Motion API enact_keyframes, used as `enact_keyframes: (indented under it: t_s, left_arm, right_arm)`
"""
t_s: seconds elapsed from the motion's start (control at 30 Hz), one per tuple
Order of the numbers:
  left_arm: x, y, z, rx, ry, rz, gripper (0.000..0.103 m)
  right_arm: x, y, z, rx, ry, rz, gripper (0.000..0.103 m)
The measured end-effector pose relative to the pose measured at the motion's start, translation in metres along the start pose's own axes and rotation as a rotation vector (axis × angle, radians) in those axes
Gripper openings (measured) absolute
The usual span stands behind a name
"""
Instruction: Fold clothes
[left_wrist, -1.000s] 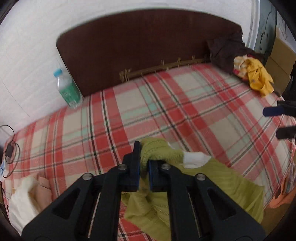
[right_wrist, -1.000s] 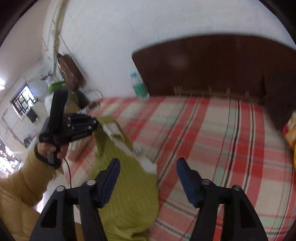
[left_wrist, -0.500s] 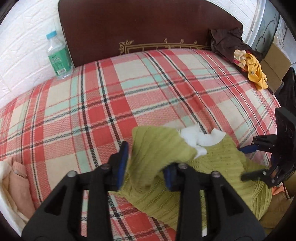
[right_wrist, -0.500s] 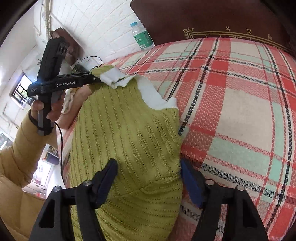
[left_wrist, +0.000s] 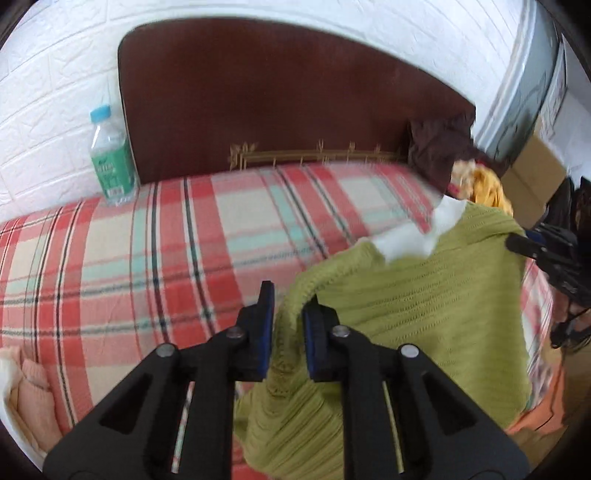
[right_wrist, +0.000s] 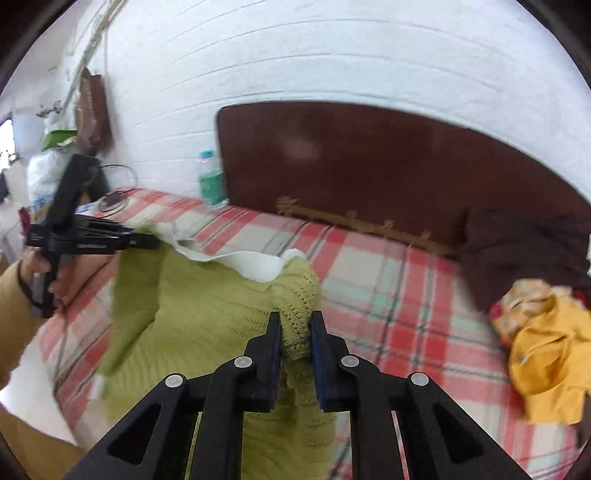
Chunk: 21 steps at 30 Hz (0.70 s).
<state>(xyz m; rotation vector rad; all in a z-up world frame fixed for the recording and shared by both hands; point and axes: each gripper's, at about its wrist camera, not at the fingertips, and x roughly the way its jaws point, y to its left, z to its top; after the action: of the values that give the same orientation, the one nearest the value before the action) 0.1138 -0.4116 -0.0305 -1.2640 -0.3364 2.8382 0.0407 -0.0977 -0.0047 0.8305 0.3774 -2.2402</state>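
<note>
Left wrist view, left to right: a bottle (left_wrist: 110, 155) stands at upper left beside the headboard (left_wrist: 280, 99), the left gripper (left_wrist: 289, 314) at lower centre pinches a fold of the green sweater (left_wrist: 424, 306), and the sweater spreads to the right above the plaid bed (left_wrist: 147, 258). Right wrist view, left to right: the left gripper (right_wrist: 147, 242) holds the sweater's (right_wrist: 207, 314) white-collared edge at middle left, the right gripper (right_wrist: 295, 332) at lower centre is clamped on a bunched corner, and a yellow garment (right_wrist: 546, 362) lies at right.

Green knit sweater (left_wrist: 424, 295) with white collar (right_wrist: 255, 264), lifted above bed, shoulders stretched apart
</note>
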Motion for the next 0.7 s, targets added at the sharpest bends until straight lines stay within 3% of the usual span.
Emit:
enact_keyframes:
  t_s: [0.13, 0.23, 0.3, 0.33, 0.37, 0.4, 0.43, 0.5, 0.57, 0.6, 0.7]
  left_arm:
    - [0.02, 0.005, 0.03, -0.061, -0.021, 0.023, 0.016]
    - [0.052, 0.017, 0.035, -0.101, 0.02, 0.074, 0.017]
    - [0.076, 0.034, 0.027, -0.174, 0.083, 0.08, 0.017]
    - [0.084, 0.046, 0.019, -0.212, 0.11, 0.069, 0.018]
    - [0.086, 0.056, 0.01, -0.246, 0.126, 0.066, 0.024]
    - [0.083, 0.064, 0.0, -0.276, 0.126, 0.063, 0.044]
    - [0.077, 0.073, -0.01, -0.306, 0.12, 0.059, 0.052]
    - [0.062, 0.086, -0.031, -0.339, 0.103, 0.043, 0.059]
    - [0.042, 0.086, -0.052, -0.304, 0.107, 0.026, 0.065]
    - [0.033, 0.083, -0.062, -0.289, 0.112, 0.016, 0.072]
    - [0.011, 0.067, -0.094, -0.237, 0.125, -0.033, 0.079]
  right_arm:
    - [0.042, -0.035, 0.03, -0.013, 0.01, -0.173, 0.013]
    - [0.081, -0.054, 0.026, 0.061, 0.081, -0.175, 0.014]
    - [0.105, -0.066, 0.02, 0.131, 0.136, -0.155, 0.025]
    - [0.113, -0.07, 0.015, 0.162, 0.152, -0.138, 0.037]
    - [0.111, -0.069, 0.005, 0.182, 0.15, -0.103, 0.039]
    - [0.106, -0.067, -0.004, 0.194, 0.15, -0.055, 0.039]
    - [0.099, -0.065, -0.015, 0.207, 0.152, -0.005, 0.043]
    - [0.082, -0.06, -0.04, 0.239, 0.162, 0.102, 0.058]
    - [0.063, -0.056, -0.068, 0.273, 0.169, 0.22, 0.069]
    - [0.054, -0.053, -0.083, 0.294, 0.173, 0.271, 0.072]
    - [0.032, -0.036, -0.12, 0.329, 0.199, 0.372, 0.079]
